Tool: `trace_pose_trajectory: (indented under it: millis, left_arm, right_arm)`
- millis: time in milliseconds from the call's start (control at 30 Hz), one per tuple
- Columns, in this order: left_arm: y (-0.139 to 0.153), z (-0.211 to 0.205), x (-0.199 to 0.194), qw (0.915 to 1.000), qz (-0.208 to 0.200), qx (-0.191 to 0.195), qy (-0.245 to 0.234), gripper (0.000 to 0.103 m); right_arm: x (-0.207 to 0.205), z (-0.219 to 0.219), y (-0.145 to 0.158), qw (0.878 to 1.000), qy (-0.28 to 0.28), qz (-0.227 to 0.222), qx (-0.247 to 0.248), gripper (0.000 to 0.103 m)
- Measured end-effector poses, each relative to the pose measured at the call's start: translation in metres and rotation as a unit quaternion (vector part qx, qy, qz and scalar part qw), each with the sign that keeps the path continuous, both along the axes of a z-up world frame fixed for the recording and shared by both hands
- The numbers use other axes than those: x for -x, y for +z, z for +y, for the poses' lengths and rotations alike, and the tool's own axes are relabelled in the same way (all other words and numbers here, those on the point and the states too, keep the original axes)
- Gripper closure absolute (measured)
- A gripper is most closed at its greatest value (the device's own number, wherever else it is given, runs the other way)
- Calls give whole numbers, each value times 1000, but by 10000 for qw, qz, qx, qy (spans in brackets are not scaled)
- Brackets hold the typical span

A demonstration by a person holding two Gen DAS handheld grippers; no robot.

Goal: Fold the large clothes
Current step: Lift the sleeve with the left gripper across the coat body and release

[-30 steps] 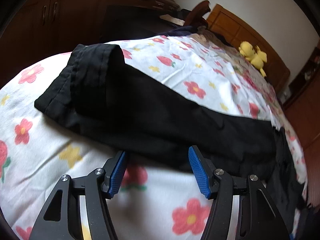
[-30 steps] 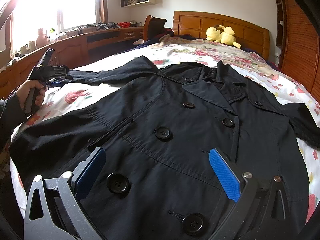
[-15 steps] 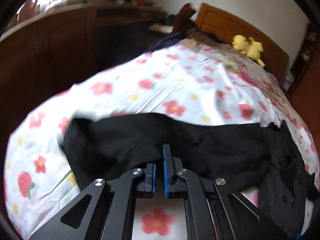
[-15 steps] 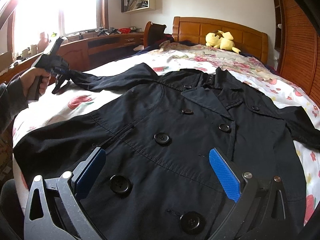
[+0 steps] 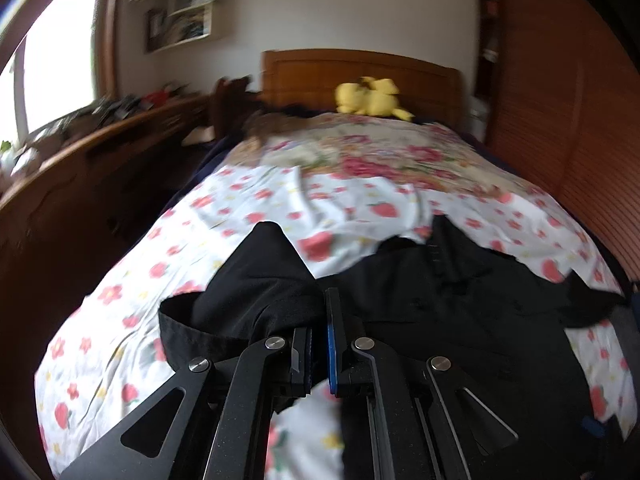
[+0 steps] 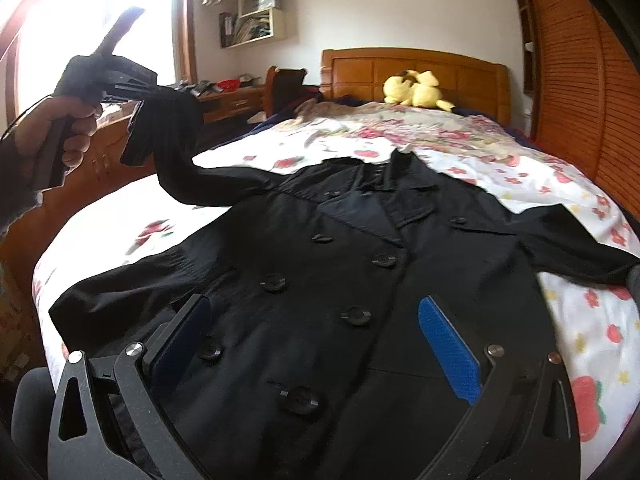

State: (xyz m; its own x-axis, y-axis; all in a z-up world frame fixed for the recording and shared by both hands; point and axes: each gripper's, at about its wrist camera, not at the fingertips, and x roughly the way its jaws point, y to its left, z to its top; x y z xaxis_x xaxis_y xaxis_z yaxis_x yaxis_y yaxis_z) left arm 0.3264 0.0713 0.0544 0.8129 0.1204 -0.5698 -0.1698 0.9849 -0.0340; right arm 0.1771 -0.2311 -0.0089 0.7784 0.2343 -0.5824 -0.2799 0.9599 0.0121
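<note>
A black double-breasted coat (image 6: 340, 272) lies face up and spread out on the flowered bedsheet (image 6: 460, 168). Its left sleeve (image 6: 176, 148) is lifted off the bed, with the left gripper (image 6: 140, 92) shut on the cuff and a hand on the gripper's handle. In the left wrist view the cuff (image 5: 240, 304) hangs bunched from the closed left gripper (image 5: 318, 320), above the coat body (image 5: 460, 320). My right gripper (image 6: 316, 340) hovers open over the coat's lower front buttons, nothing between its fingers. The other sleeve (image 6: 576, 248) stretches off to the right.
A yellow plush toy (image 6: 416, 90) sits by the wooden headboard (image 6: 420, 68). A wooden desk (image 6: 224, 100) and a chair run along the left of the bed under a window. A slatted wooden wardrobe (image 6: 580, 92) stands on the right.
The left gripper closed on the sleeve cuff, then rose and swung toward the coat's body, carrying the sleeve up off the bed. The right gripper rose a little, still open.
</note>
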Motion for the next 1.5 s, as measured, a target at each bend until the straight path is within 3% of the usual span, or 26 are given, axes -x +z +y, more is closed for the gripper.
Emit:
trace_pose_trajectory:
  millis: [267, 667, 767, 800, 933, 1000, 1300, 1500]
  left_arm:
    - [0, -64, 18, 9970, 150, -281, -706, 98]
    - [-57, -101, 66, 9878, 858, -373, -1248, 97]
    - [-68, -109, 74, 9847, 991, -506, -1340, 91]
    - [-67, -111, 75, 9838, 1003, -580, -1364, 84]
    - [-65, -114, 94, 9875, 822, -345, -1300, 56]
    - [-71, -111, 103, 9888, 761, -136, -1278, 51]
    - [-91, -79, 153, 9920, 467, 383, -1107, 51]
    - [-86, -65, 181, 9920, 271, 184, -1217, 51]
  right_arm:
    - [7, -36, 1, 9993, -351, 48, -88, 0]
    - [9, -54, 4, 9986, -514, 67, -108, 0]
    - [8, -52, 2, 9986, -520, 92, -77, 0]
    - [7, -52, 1, 9986, -521, 95, -65, 0]
    - [0, -47, -5, 9984, -544, 157, -4, 0]
    - [-4, -44, -9, 9984, -530, 214, 5, 0]
    - [-9, -30, -27, 9974, -540, 368, 303, 0]
    - [-9, -28, -27, 9954, -733, 397, 479, 0]
